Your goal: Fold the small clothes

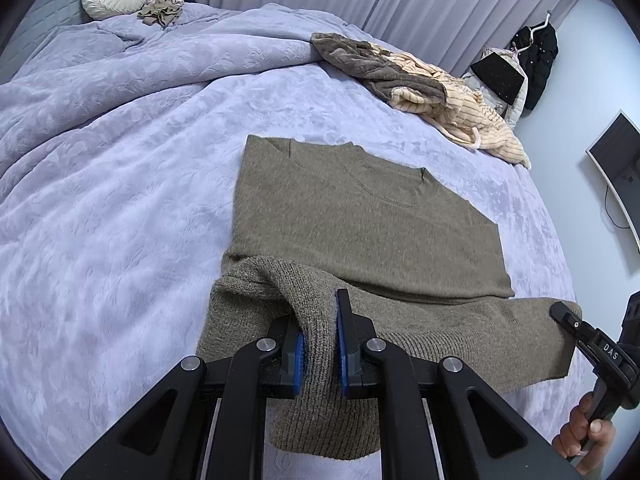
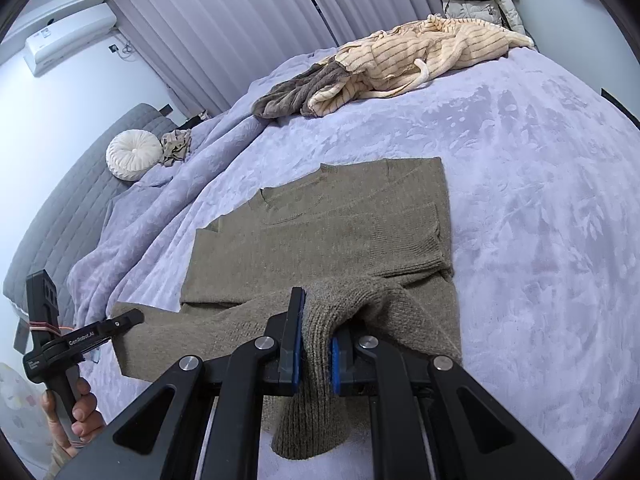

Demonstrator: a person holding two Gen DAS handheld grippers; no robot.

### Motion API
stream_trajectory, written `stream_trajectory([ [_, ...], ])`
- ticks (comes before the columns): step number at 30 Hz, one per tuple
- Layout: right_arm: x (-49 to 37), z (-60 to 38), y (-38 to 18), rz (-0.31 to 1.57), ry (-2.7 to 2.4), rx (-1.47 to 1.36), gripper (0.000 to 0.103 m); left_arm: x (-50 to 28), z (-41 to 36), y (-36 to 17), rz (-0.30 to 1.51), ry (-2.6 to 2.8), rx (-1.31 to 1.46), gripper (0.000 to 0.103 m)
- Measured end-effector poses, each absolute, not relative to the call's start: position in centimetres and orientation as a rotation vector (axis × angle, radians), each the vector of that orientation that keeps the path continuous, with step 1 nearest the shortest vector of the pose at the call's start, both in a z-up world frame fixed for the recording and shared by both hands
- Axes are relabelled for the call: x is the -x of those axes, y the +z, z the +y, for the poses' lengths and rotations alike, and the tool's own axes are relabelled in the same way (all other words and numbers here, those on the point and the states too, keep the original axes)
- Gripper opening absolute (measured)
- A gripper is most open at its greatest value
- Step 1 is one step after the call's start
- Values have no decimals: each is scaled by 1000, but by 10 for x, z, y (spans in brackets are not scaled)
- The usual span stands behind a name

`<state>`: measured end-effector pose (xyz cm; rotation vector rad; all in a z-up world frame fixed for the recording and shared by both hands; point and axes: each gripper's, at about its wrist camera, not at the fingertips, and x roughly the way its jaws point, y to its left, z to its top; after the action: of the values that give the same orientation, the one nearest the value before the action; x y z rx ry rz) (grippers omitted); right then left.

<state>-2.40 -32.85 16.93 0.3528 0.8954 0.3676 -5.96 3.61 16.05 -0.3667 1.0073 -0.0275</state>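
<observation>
Both grips confirmed: my left gripper (image 1: 320,344) and right gripper (image 2: 316,346) are each clamped on bunched hem of the olive sweater (image 1: 360,220), lying mid-bed (image 1: 120,200). Knit judged soft, light, stretchy; pinching thick ribbing seems soundest.

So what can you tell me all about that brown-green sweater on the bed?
The sweater is olive-brown, fuzzy knit with a round neck and ribbed hem. It lies flat on the lilac blanket, sides already folded in. The left gripper and right gripper each pinch the ribbed bottom edge near a corner, lifting it into small humps. Nothing else touches it.
</observation>
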Motion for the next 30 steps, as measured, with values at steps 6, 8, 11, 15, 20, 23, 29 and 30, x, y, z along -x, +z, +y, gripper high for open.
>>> stream_trajectory([
  [6,9,-325,172,894,364,-358,11,43,35,167,995,-27,359,14],
  [8,3,-323,173,894,361,-356,11,37,34,167,994,-28,358,14],
  [11,-5,-322,173,894,355,-358,11,29,35,168,992,-26,362,14],
  [15,-17,-326,172,897,348,-386,11,18,37,166,994,-28,364,14],
  [20,-32,-331,167,903,340,-425,11,1,40,163,1001,-34,385,14],
  [23,-42,-331,165,907,335,-428,11,-10,40,160,1009,-31,388,14],
  [29,-59,-328,163,913,332,-423,11,-27,38,155,1019,-30,388,14],
  [30,-62,-329,163,914,331,-426,11,-29,37,155,1018,-33,390,14],
])
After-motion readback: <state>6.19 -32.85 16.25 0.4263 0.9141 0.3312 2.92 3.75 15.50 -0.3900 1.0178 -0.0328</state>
